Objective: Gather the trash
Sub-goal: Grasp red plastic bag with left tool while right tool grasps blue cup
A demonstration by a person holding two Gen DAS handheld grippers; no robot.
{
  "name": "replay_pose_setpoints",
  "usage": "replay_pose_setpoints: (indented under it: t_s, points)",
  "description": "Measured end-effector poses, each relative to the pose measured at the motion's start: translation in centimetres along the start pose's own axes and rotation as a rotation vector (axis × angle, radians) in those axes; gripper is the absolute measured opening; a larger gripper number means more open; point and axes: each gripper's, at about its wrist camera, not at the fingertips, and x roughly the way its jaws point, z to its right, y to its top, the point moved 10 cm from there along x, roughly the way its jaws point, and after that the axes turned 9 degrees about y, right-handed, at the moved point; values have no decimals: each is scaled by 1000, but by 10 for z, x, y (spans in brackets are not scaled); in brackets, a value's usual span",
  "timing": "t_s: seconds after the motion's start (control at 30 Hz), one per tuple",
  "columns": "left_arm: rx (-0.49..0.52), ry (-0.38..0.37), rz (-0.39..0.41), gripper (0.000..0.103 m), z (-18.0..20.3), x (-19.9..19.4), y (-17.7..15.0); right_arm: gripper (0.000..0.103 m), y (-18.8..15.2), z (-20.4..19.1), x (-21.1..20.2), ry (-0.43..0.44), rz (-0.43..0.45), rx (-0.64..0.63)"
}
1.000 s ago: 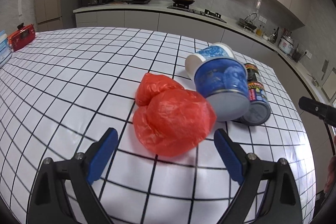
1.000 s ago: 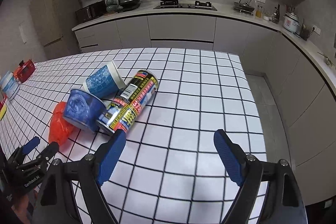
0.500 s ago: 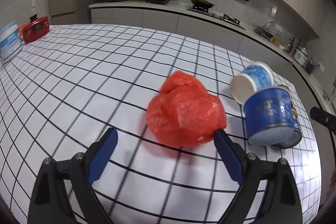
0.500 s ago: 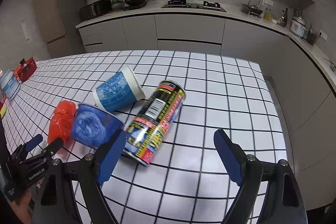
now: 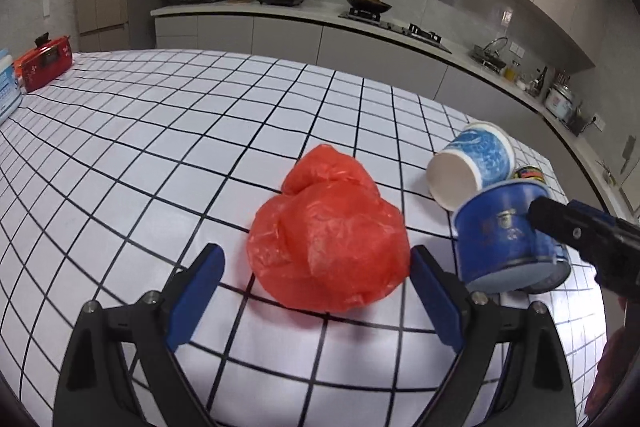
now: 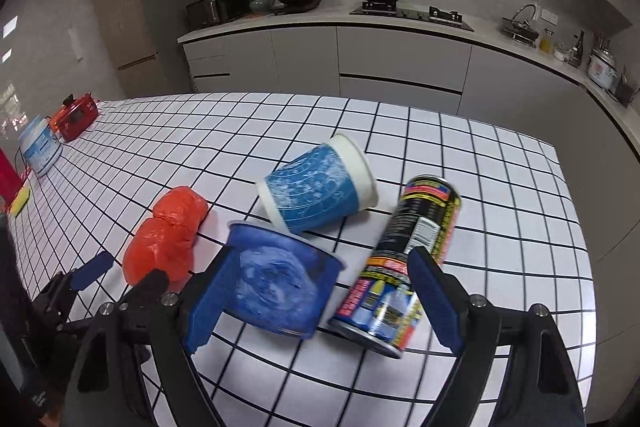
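The red plastic bag (image 5: 328, 243) lies crumpled in a loose mound on the checked tablecloth (image 5: 160, 147), directly ahead of the left gripper (image 5: 316, 291) and roughly centred between its 2 blue pads, which stand wide apart with neither touching it. It looks thin, soft and very light, so it will likely collapse under the pads and could slip out if only a loose fold is caught; a bite low across the thickest part of the mound seems the safest hold.

To the right of that gripper, close beside the bag, lie 3 more pieces of trash. The dark blue cup (image 6: 280, 283) rests on its side, its open mouth facing the right gripper (image 6: 316, 291). It sits between that gripper's spread jaws, near the left pad (image 6: 208, 299), though whether they touch cannot be told. It looks like thin paper or plastic, light and easy to crush, so a gentle squeeze across the wall near the stiffer rim should do.

Just beyond it lies the pale blue paper cup (image 6: 316, 191), tipped over with its white mouth away from the right gripper, equally light and crushable. The printed can (image 6: 404, 263) lies lengthwise beside both cups, its near end by the right pad. It is rigid, smooth and round, so it may roll or slide; gripping across its middle seems best.

Farther off to the left stand a red box (image 5: 44, 63) and a white tub (image 6: 40, 147).
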Motion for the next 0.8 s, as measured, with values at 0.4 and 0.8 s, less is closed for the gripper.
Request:
replay_pose_setpoints:
  t_s: [0.4,0.8]
  points:
    - [-8,-85,-38,39,-22,-3,-7,87,-9,-23,32,33,-56,3]
    - [-6,-13,-35,85,-39,-3,-8,86,-17,-41,52,65,-94,-13]
